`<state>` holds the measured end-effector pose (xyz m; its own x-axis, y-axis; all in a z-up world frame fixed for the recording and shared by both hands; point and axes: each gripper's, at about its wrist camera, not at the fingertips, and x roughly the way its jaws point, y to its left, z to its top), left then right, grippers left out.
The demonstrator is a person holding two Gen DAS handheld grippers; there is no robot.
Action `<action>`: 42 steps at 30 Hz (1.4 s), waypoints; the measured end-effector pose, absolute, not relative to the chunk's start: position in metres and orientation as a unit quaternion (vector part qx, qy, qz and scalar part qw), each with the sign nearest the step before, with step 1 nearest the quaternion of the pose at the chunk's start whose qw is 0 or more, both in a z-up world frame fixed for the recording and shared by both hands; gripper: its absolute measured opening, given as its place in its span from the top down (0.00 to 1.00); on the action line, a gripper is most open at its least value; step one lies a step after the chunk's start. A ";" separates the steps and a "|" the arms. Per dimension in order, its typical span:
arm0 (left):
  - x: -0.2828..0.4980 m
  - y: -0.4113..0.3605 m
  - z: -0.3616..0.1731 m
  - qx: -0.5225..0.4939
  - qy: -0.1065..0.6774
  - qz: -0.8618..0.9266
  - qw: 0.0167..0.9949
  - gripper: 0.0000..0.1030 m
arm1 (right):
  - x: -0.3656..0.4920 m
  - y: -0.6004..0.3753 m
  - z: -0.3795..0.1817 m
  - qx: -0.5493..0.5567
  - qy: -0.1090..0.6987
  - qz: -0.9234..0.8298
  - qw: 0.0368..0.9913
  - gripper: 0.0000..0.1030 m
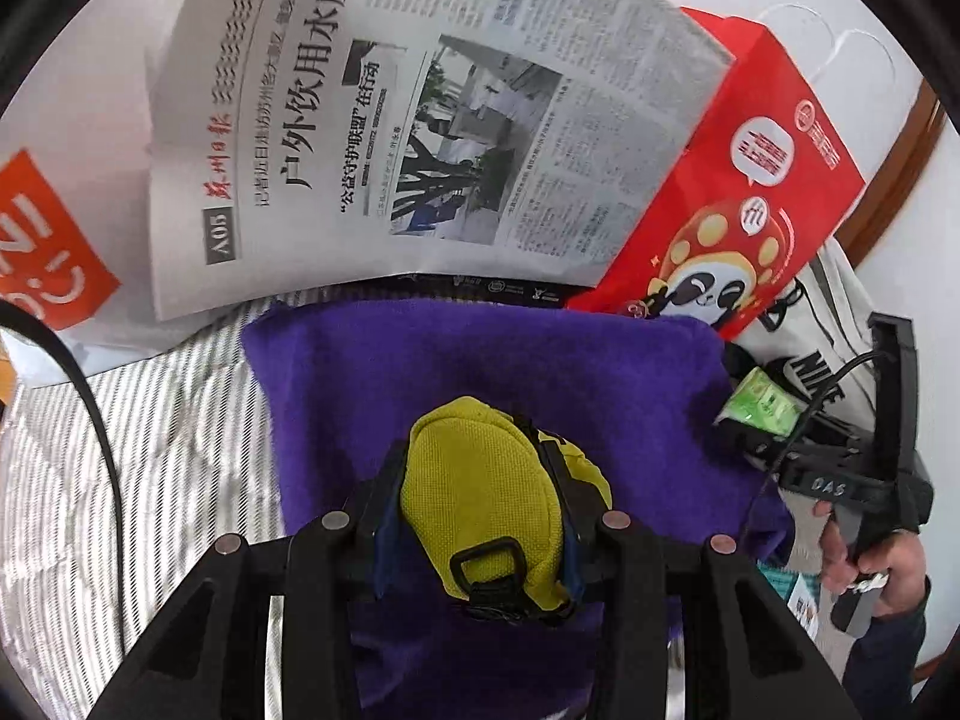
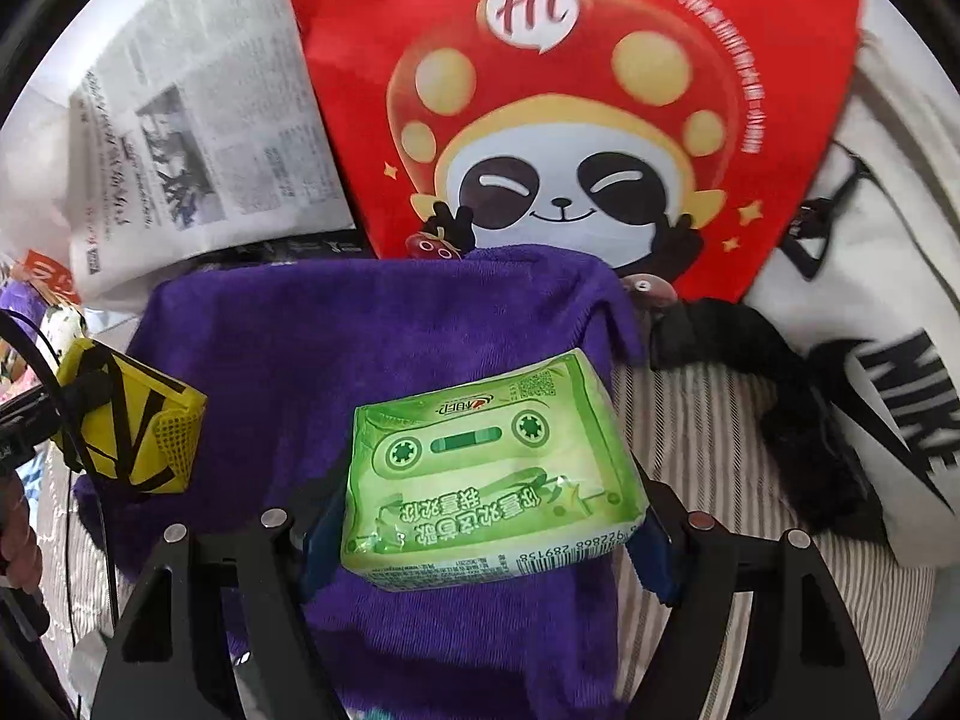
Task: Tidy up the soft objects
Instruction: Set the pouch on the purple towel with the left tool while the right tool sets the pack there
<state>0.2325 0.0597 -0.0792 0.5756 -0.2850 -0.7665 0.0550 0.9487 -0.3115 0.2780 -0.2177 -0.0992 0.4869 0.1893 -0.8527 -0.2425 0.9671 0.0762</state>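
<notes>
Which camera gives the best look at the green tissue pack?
The right wrist view: the green tissue pack fills the centre there, held in the right gripper over the purple towel, its cassette print readable. The left wrist view shows only a small slice at the towel's right edge.

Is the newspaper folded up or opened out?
Opened out. The newspaper shows a whole printed page with headline and photo, lying flat beside the red bag.
</notes>
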 end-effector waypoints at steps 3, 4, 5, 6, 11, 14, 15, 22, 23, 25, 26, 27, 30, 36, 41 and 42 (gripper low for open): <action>0.244 0.060 -0.082 -0.125 0.453 -0.096 0.877 0.62 | 0.291 -0.211 -0.105 -0.047 0.501 0.126 0.855 0.26; 0.249 0.059 -0.085 -0.124 0.456 -0.095 0.876 0.62 | 0.293 -0.210 -0.106 -0.052 0.498 0.122 0.857 0.26; 0.253 0.059 -0.088 -0.123 0.458 -0.093 0.875 0.62 | 0.295 -0.208 -0.108 -0.058 0.497 0.119 0.857 0.26; 0.256 0.058 -0.090 -0.121 0.462 -0.093 0.873 0.62 | 0.297 -0.205 -0.109 -0.068 0.494 0.117 0.859 0.26; 0.265 0.059 -0.098 -0.126 0.471 -0.091 0.868 0.62 | 0.307 -0.197 -0.113 -0.070 0.504 0.133 0.850 0.28; 0.266 0.059 -0.102 -0.124 0.477 -0.086 0.866 0.62 | 0.310 -0.191 -0.119 -0.072 0.510 0.140 0.845 0.28; 0.266 0.060 -0.103 -0.123 0.479 -0.084 0.865 0.62 | 0.312 -0.190 -0.121 -0.078 0.511 0.140 0.845 0.28; 0.259 0.066 -0.108 -0.133 0.485 -0.088 0.860 0.61 | 0.315 -0.188 -0.129 -0.081 0.520 0.141 0.838 0.28; 0.258 0.066 -0.108 -0.131 0.487 -0.087 0.859 0.59 | 0.316 -0.188 -0.130 -0.083 0.522 0.141 0.837 0.27; 0.257 0.064 -0.110 -0.118 0.495 -0.079 0.857 0.54 | 0.317 -0.186 -0.132 -0.082 0.526 0.143 0.834 0.27; 0.256 0.063 -0.111 -0.111 0.498 -0.073 0.857 0.52 | 0.317 -0.186 -0.134 -0.085 0.530 0.145 0.831 0.26; 0.255 0.063 -0.111 -0.107 0.500 -0.067 0.857 0.51 | 0.317 -0.185 -0.135 -0.090 0.532 0.144 0.829 0.25; 0.251 0.065 -0.112 -0.110 0.502 -0.067 0.855 0.50 | 0.316 -0.184 -0.136 -0.100 0.531 0.143 0.829 0.23; 0.239 0.066 -0.101 -0.096 0.499 -0.047 0.860 0.43 | 0.303 -0.180 -0.133 -0.113 0.517 0.136 0.838 0.13; 0.230 0.065 -0.091 -0.084 0.494 -0.043 0.864 0.42 | 0.289 -0.181 -0.113 -0.115 0.493 0.130 0.852 0.13; 0.227 0.065 -0.088 -0.075 0.491 -0.036 0.867 0.42 | 0.287 -0.181 -0.109 -0.115 0.491 0.130 0.854 0.13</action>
